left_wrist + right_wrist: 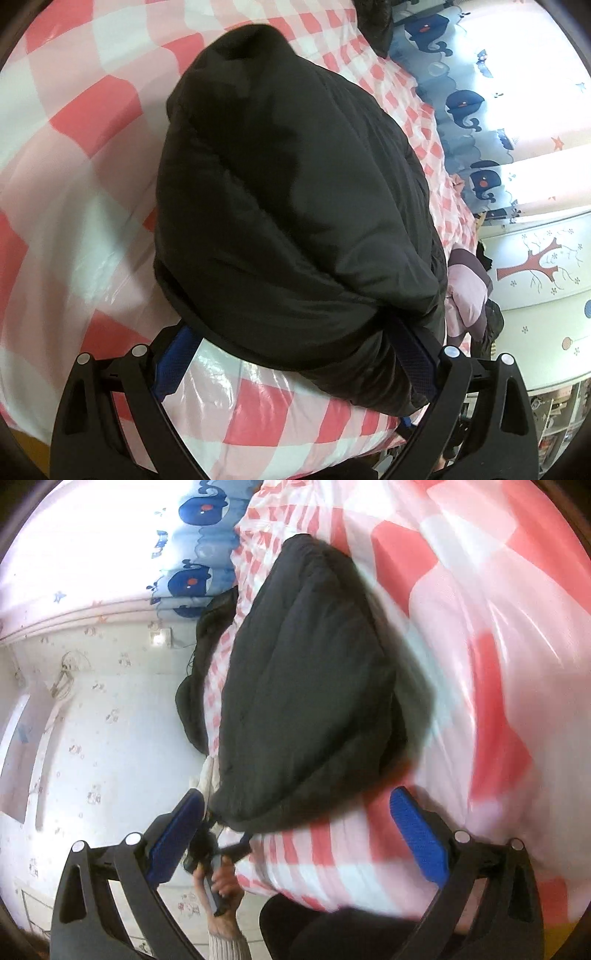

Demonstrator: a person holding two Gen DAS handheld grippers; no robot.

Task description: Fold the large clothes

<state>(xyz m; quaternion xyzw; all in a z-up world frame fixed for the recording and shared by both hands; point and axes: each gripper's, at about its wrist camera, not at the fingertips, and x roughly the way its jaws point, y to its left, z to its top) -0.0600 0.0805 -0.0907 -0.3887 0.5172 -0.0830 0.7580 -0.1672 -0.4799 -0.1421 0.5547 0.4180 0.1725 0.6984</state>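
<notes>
— On the bed, what's lying there?

— A black padded jacket [291, 192], bunched up on the pink-and-white checked cover [74, 122], close to the near edge.

— And the left gripper [295, 365]?

— Spread wide, its blue pads on either side of the jacket's near hem — whether they pinch it, I cannot tell.

— The right gripper [306, 838]?

— Wide open, holding nothing, just beside the jacket's end. A person's hand [221, 886] grips a handle below.

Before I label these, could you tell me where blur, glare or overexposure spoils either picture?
Left wrist view: sharp; the whale-print curtain is blown out by backlight, and the glossy pink checked bed cover shows glare. Right wrist view: motion blur smears the black padded jacket and cover; strong fisheye bending in both.
</notes>
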